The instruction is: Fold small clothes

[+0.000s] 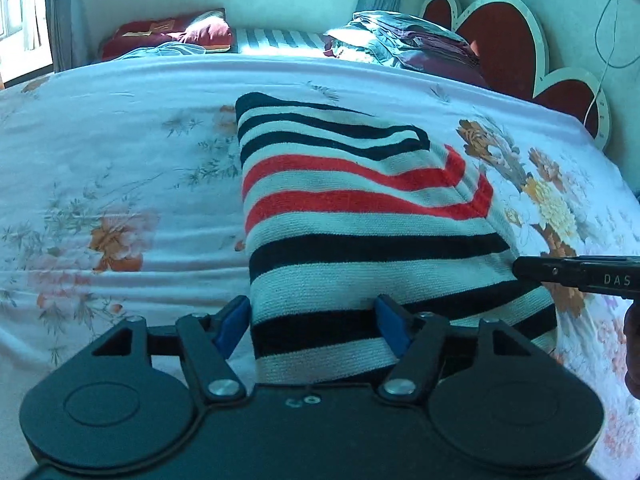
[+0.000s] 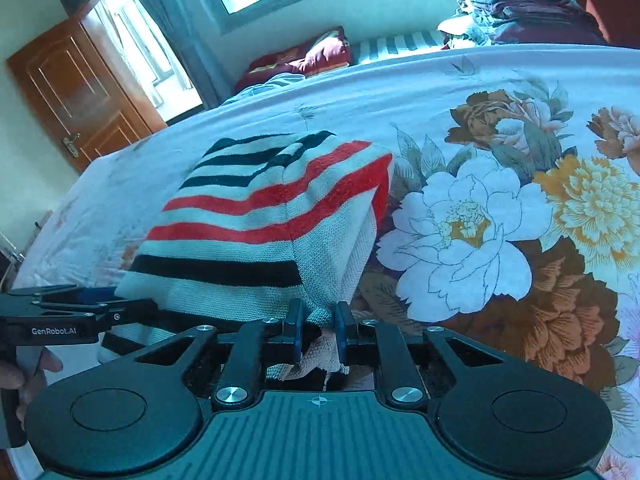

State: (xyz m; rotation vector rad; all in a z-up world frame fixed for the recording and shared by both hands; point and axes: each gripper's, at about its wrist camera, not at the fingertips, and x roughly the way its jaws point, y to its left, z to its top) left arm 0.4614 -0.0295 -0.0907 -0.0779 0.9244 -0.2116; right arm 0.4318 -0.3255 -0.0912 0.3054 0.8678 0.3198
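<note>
A small knitted garment with white, navy and red stripes lies folded on the floral bedsheet. My left gripper stands open over its near edge. One blue pad sits just outside the cloth's left side and the other above the cloth, neither pressing. In the right wrist view the right gripper is shut on the near right corner of the garment, with cloth bunched between its pads. The right gripper also enters the left wrist view at the garment's right edge. The left gripper shows beside the garment's left edge.
The bed's sheet spreads wide on both sides of the garment. A pile of folded clothes and a dark red pillow lie at the far side. A red heart-shaped headboard stands right. A person's hand holds the left gripper.
</note>
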